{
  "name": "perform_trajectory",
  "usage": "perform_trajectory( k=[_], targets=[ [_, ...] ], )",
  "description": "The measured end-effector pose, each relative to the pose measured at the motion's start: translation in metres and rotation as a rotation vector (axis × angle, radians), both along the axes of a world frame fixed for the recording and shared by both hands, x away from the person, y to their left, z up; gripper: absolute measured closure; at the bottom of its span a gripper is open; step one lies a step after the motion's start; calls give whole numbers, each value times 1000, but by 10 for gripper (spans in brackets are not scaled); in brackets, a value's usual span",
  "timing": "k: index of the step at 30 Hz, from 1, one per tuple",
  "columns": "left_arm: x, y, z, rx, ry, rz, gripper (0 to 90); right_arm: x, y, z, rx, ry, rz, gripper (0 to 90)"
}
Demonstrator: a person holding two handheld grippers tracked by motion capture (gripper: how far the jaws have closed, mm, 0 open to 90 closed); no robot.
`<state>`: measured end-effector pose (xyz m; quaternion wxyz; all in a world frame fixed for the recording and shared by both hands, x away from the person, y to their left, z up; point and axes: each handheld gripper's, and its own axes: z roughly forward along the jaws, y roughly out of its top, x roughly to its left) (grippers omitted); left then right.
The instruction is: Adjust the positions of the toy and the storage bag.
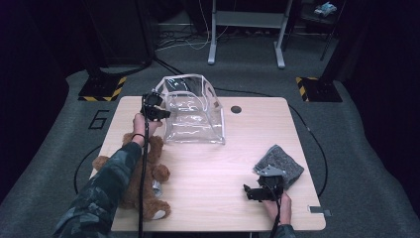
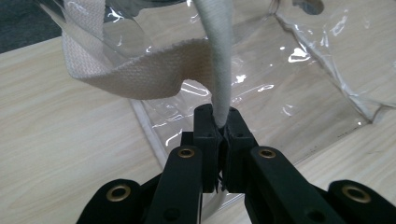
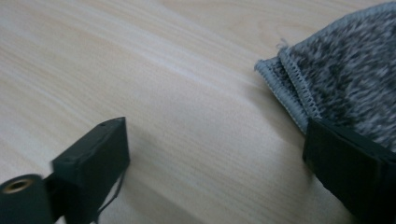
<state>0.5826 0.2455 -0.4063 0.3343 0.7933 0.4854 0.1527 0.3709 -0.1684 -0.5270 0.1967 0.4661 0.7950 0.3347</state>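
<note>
While the teddy (image 1: pixel 143 178) lies at the near left of the table (image 1: pixel 208 198), the left claw (image 1: pixel 154 110) sits just past it, at the left side of the clear bag (image 1: pixel 193 116). Its jaws pinch the bag's white strap (image 2: pixel 219 70). At the near right, the right claw (image 1: pixel 260 191) rests with its jaws spread wide, holding nothing, right beside the grey cloth (image 1: pixel 280 166).

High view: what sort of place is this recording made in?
Probably a lab or recording studio, not a home. A lone wooden table stands on grey carpet marked with a "6", stand bases with black-and-yellow hazard tape flank it, and cables run across the floor beyond.
</note>
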Motion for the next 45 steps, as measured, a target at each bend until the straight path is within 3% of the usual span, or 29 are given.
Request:
perform_trajectory(
  k=[4,8,13,19,23,25,28,29,31,37,40,45],
  targets=[
    [-2,0,0,-24,8,-18,864,7,15,18,-10,-34,25,130],
    [-4,-2,-1,-45,11,-35,864,22,37,45,-41,-96,61,141],
    [-5,-7,0,-51,21,-53,859,53,55,64,-24,-92,81,165],
    [-4,-6,2,-42,12,-54,591,95,71,85,38,-110,89,243],
    [-3,-4,4,-27,-3,-62,538,110,82,94,23,-132,105,300],
    [-2,-3,4,-33,2,-57,513,119,95,100,27,-134,99,378],
    [-2,-2,2,-38,3,-55,536,125,102,103,26,-140,111,423],
    [-1,-1,1,-43,3,-53,631,131,109,105,29,-149,91,498],
    [-1,-1,1,-49,2,-56,699,134,111,105,20,-149,94,505],
    [-1,-2,-1,-56,12,-50,847,147,129,110,4,-170,59,702],
    [-1,-1,-2,-69,8,-43,861,150,134,112,7,-181,52,824],
    [-2,-2,0,-60,13,-49,864,147,136,113,16,-172,35,847]
  ],
)
